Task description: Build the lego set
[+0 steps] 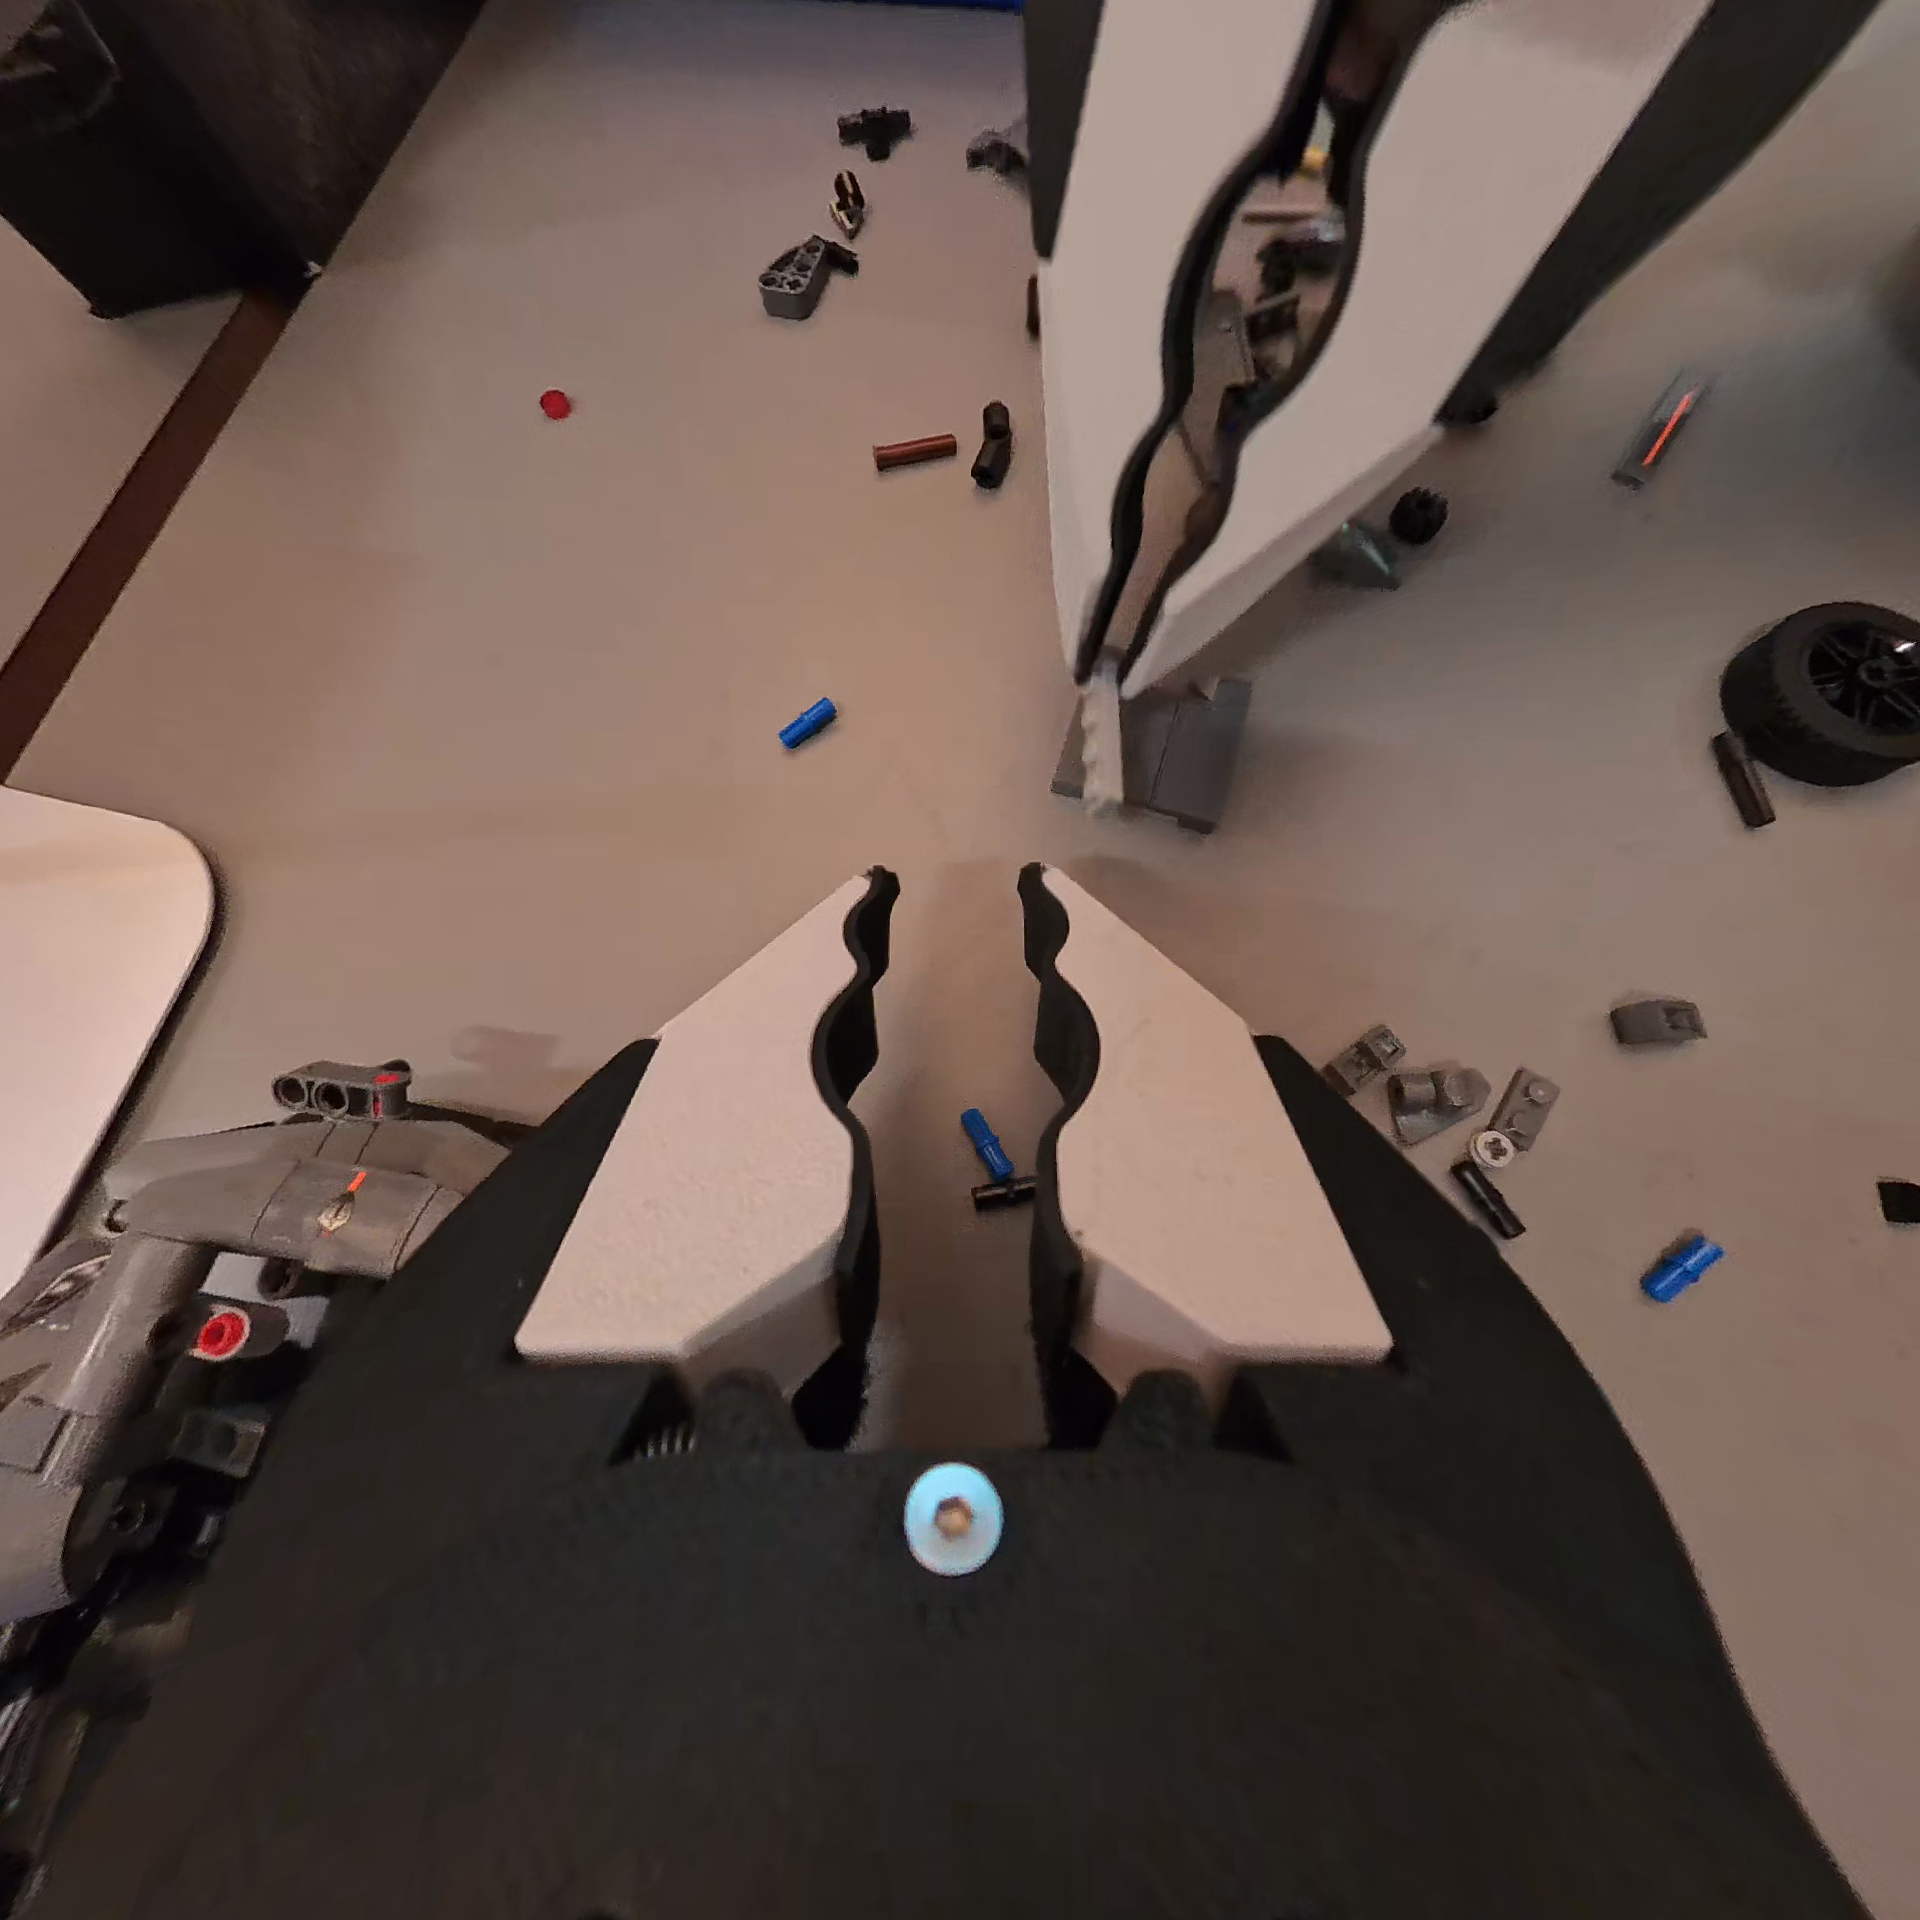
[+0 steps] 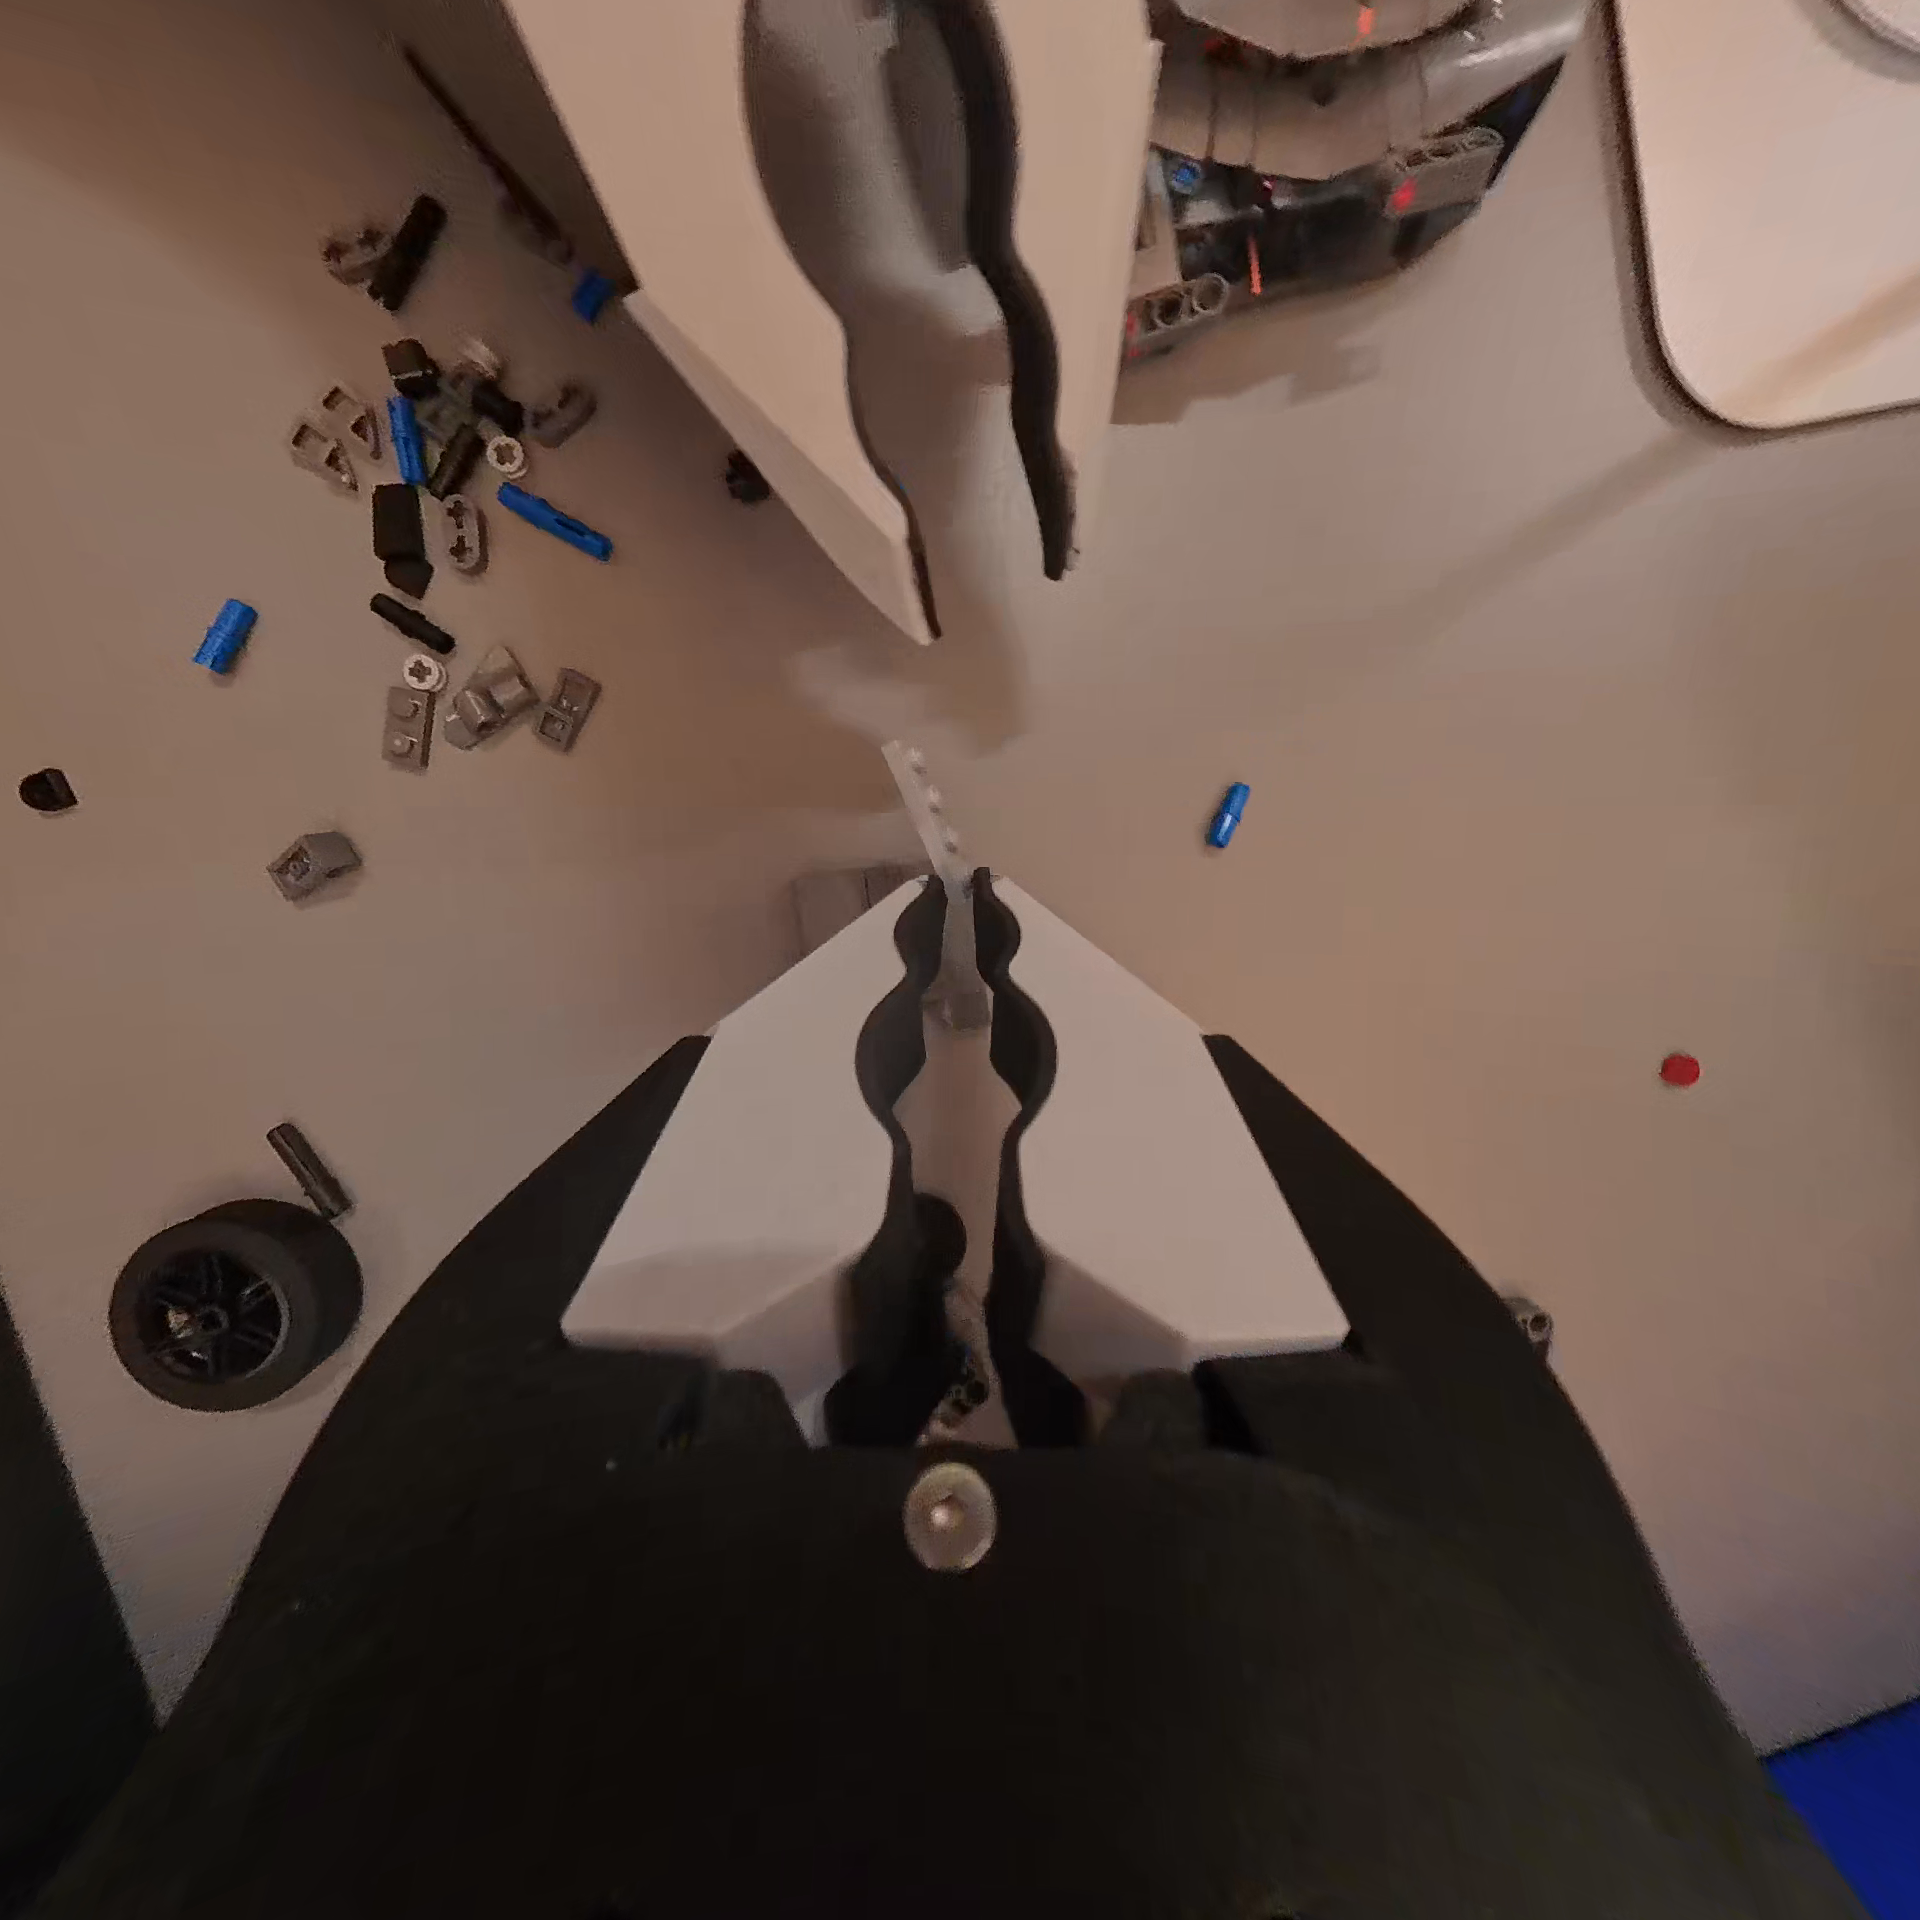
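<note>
Beside right gripper (image 2: 954,883): grey bricks (image 2: 831,902).

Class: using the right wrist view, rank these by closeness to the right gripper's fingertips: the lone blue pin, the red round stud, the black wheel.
From the right gripper:
1. Blue pin, just right of the tips.
2. Red stud, far right.
3. Black wheel, lower left; close to the stud's rank, by a narrow margin.

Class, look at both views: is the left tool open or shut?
Open. The left tool shows bare table between its tips; nothing is gripped.
</note>
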A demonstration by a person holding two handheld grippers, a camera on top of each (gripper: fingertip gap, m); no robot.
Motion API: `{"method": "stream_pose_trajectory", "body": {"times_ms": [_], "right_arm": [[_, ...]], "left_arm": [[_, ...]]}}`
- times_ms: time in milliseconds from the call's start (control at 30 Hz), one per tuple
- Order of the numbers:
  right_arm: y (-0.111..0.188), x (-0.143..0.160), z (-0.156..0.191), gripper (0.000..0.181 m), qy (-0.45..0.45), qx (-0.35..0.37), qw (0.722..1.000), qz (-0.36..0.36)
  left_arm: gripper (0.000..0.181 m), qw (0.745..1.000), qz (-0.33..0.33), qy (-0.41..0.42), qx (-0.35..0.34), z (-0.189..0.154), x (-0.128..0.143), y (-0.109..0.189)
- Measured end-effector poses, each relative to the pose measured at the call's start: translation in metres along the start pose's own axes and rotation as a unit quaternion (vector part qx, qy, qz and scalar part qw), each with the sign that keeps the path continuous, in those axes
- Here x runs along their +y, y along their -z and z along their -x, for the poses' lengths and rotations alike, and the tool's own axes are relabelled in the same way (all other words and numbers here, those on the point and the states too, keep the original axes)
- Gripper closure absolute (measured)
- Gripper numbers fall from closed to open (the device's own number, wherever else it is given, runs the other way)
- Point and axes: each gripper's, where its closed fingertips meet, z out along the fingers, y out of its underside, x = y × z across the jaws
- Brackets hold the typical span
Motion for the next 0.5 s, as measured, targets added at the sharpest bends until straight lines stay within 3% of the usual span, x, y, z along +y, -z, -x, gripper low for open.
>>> {"method": "stream_pose_trajectory", "body": {"times_ms": [367, 500], "right_arm": [[-0.023, -0.022, 0.031, 0.178, 0.121, 0.004, 0.993, -0.008], [-0.033, -0.012, 0.034, 0.178, 0.142, 0.004, 0.99, 0.024]], "left_arm": [[0.163, 1.0, 0.012, 0.018, -0.019, 0.009, 0.008, -0.002], [0.164, 0.999, 0.006, 0.03, -0.019, 0.012, 0.009, -0.001]]}}
